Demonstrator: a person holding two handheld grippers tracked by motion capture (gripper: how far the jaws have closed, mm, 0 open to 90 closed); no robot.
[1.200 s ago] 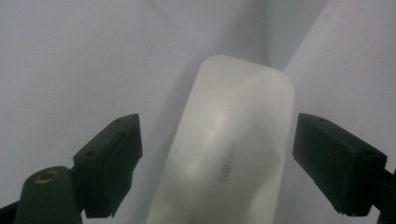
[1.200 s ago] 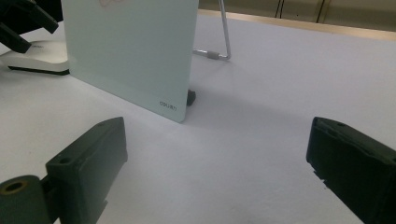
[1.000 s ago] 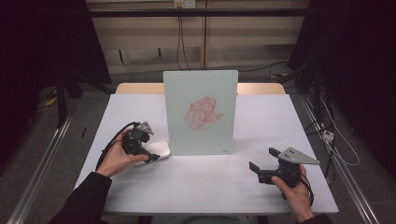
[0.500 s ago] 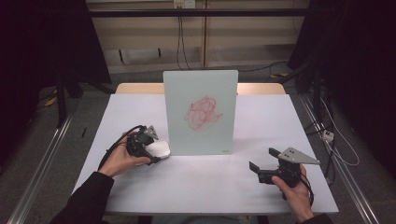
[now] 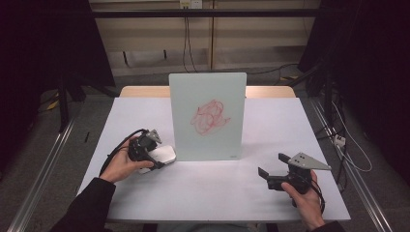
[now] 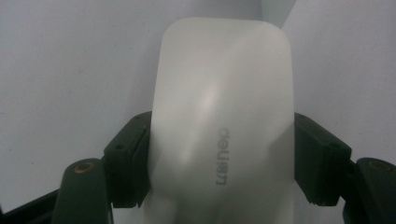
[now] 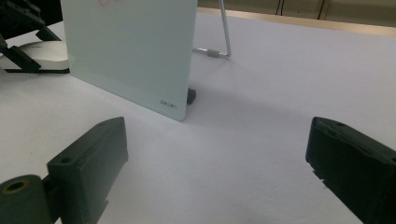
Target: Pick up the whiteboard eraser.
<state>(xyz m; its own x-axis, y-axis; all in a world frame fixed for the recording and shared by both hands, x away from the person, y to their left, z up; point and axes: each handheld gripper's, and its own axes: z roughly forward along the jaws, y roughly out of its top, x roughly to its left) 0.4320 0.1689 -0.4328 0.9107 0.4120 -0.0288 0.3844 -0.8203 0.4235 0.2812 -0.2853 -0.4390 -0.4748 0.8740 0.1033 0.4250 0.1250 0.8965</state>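
A white oblong eraser with grey lettering lies on the white table, just left of an upright pale glass board. Red scribble covers the board's middle. My left gripper is shut on the eraser, with one black jaw pressed against each long side in the left gripper view. Near the front right of the table, my right gripper is held open by a hand, with bare table between its jaws. It points toward the board's lower corner.
A thin metal wire stand props the board from behind. The right gripper view also shows the left gripper and eraser at its far left. Dark floor, cables and metal rails surround the table.
The left hand has shifted only slightly while holding the eraser beside the board. The right gripper has stayed where it was.
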